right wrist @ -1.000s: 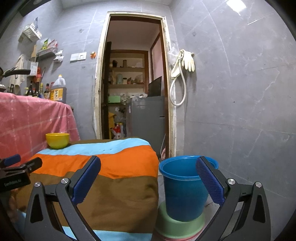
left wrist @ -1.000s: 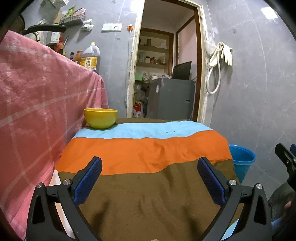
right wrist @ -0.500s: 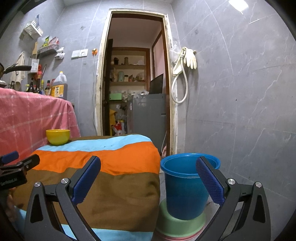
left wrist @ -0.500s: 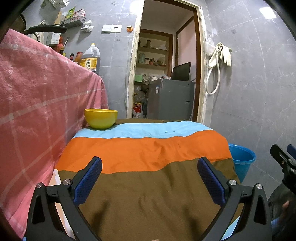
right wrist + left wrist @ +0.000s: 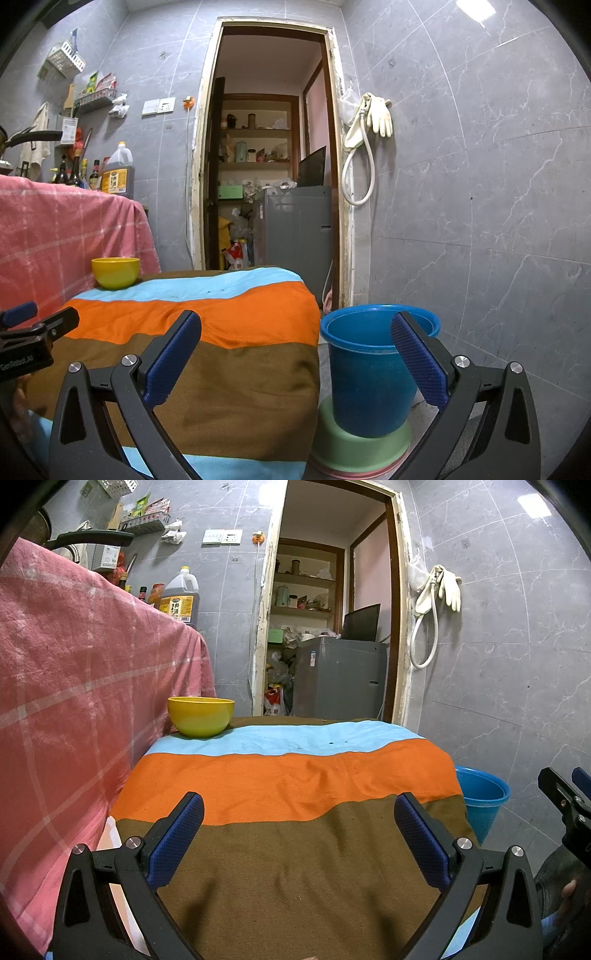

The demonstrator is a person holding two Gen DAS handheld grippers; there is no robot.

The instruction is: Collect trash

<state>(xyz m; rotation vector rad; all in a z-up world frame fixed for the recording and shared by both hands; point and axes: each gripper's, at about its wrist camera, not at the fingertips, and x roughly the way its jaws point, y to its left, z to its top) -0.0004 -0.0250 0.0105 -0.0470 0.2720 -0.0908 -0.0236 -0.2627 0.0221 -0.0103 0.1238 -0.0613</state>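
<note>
A blue bucket point(image 5: 369, 369) stands on a green basin on the floor, right of a low table under a striped cloth point(image 5: 295, 775); the bucket also shows in the left wrist view point(image 5: 482, 801). A yellow bowl point(image 5: 201, 716) sits at the table's far left corner and shows in the right wrist view point(image 5: 115, 272). My left gripper point(image 5: 299, 834) is open and empty above the near brown stripe. My right gripper point(image 5: 295, 354) is open and empty, held past the table's right edge in front of the bucket. No loose trash shows on the cloth.
A pink checked cloth point(image 5: 74, 701) covers a higher counter on the left, with an oil jug point(image 5: 180, 600) and bottles on it. An open doorway point(image 5: 332, 627) behind the table shows shelves and a grey appliance. Gloves and a hose point(image 5: 365, 147) hang on the tiled wall.
Both grippers have stayed open and nearly still. The right wrist view has tilted slightly downward; the right gripper has drifted a little lower in the left wrist view.
</note>
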